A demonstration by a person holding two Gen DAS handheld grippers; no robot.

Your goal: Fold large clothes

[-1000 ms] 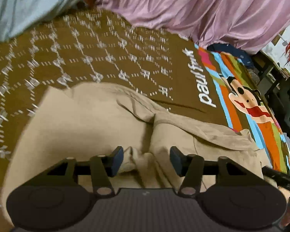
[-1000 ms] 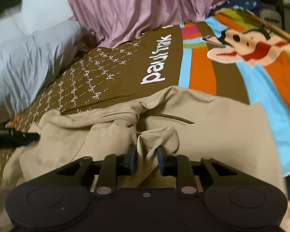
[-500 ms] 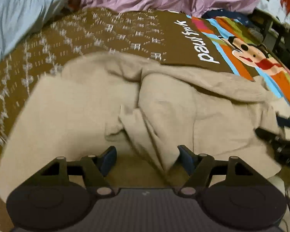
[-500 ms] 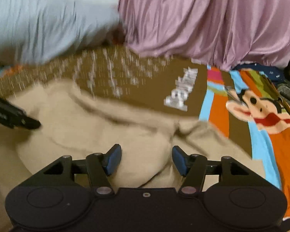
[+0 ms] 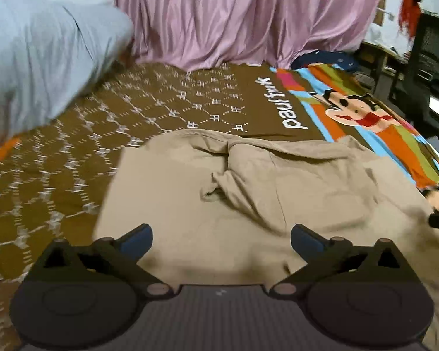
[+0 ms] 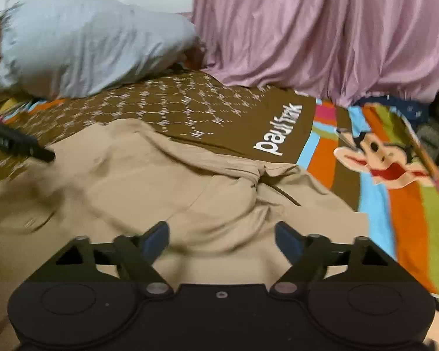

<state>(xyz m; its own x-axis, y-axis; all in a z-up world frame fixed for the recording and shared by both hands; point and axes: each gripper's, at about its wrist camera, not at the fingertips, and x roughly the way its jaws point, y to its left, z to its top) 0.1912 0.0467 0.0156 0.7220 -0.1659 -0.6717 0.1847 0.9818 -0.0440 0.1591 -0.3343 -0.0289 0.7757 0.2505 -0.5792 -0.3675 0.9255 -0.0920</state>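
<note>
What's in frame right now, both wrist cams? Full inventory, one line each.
garment: 1, beige, spread rumpled on the bed, nearest the cameras.
bedspread: 1, brown with white pattern and lettering, striped cartoon panel at right, under the garment.
pillow: 1, pale blue-grey, far left on the bed.
curtain: 1, pink, hanging behind the bed.
dark cloth: 1, navy, far end of the bed below the curtain.
chair: 1, black, right of the bed.
left gripper: 1, black with blue pads, jaws just opened wide, nothing between them.
right gripper: 1, same, jaws just opened, empty.
</note>
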